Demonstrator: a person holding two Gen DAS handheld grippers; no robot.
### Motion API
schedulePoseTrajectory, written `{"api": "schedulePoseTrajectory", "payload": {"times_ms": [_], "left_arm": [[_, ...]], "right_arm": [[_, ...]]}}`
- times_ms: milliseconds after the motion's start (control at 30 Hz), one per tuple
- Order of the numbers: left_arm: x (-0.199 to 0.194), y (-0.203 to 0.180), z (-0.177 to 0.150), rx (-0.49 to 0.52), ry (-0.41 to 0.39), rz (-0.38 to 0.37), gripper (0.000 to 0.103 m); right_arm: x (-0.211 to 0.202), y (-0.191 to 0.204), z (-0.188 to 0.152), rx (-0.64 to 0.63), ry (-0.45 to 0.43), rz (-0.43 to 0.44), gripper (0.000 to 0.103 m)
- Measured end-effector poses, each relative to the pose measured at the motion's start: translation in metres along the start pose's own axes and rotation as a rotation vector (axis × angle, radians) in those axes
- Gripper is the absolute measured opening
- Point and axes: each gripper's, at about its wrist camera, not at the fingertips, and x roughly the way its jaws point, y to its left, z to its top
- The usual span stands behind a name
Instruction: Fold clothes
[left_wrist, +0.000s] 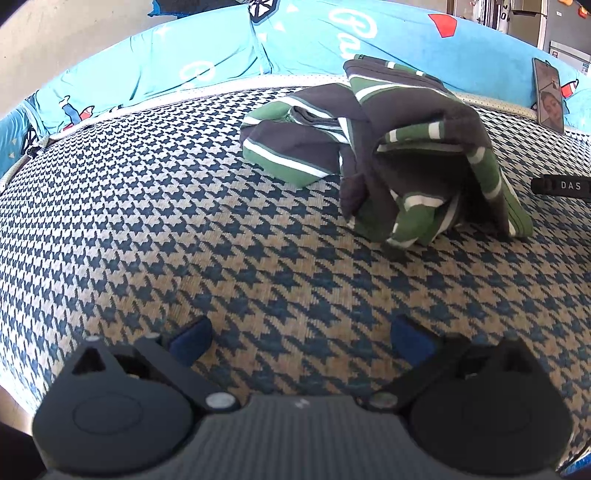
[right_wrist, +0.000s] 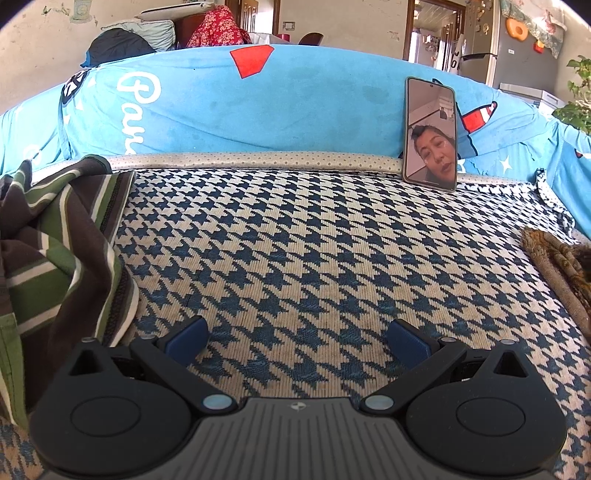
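Observation:
A crumpled garment (left_wrist: 388, 147) with dark grey, green and white stripes lies in a heap on the houndstooth-patterned sofa seat (left_wrist: 166, 221), ahead and to the right of my left gripper (left_wrist: 301, 341). That gripper is open, its blue pads wide apart over bare seat fabric. In the right wrist view the same garment (right_wrist: 62, 251) rises at the left edge, just beside the left finger. My right gripper (right_wrist: 299, 341) is open too, with only the seat (right_wrist: 314, 240) between its pads. The right gripper's black body (left_wrist: 561, 186) pokes in at the right edge of the left wrist view.
A phone (right_wrist: 430, 134) with a lit screen leans upright against the blue printed backrest cover (right_wrist: 240, 107). A brown patterned cloth (right_wrist: 557, 266) lies at the seat's right edge. A plant (right_wrist: 578, 99) stands at far right. Behind the sofa are piled clothes and doorways.

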Motion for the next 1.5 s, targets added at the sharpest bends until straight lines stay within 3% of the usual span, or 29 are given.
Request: {"api": "schedulePoseTrajectory", "payload": {"times_ms": [33, 67, 333, 433, 567, 800, 1167, 1500], "left_arm": [[0.003, -0.033, 0.018, -0.020, 0.000, 0.015, 0.103], [0.004, -0.041, 0.023, -0.026, -0.001, 0.020, 0.103], [-0.001, 0.016, -0.009, -0.017, -0.007, 0.013, 0.103], [-0.007, 0.003, -0.003, -0.027, -0.005, 0.018, 0.103], [-0.013, -0.020, 0.007, -0.042, -0.001, 0.028, 0.103], [-0.023, -0.054, 0.023, -0.066, 0.007, 0.044, 0.103], [0.004, -0.024, 0.025, -0.088, 0.057, 0.066, 0.103], [0.028, 0.005, 0.040, -0.104, 0.105, 0.077, 0.103]], "right_arm": [[-0.003, 0.001, -0.001, 0.004, 0.007, -0.005, 0.103], [-0.005, 0.002, -0.001, 0.009, 0.025, -0.008, 0.103], [-0.023, 0.005, -0.002, 0.016, 0.161, 0.003, 0.103], [-0.033, 0.004, -0.006, 0.058, 0.190, 0.008, 0.103], [-0.052, 0.002, -0.008, 0.123, 0.220, 0.081, 0.103], [-0.091, 0.019, -0.015, 0.085, 0.209, 0.159, 0.103], [-0.131, 0.059, -0.037, 0.028, 0.233, 0.279, 0.103], [-0.142, 0.070, -0.045, 0.025, 0.226, 0.313, 0.103]]}}
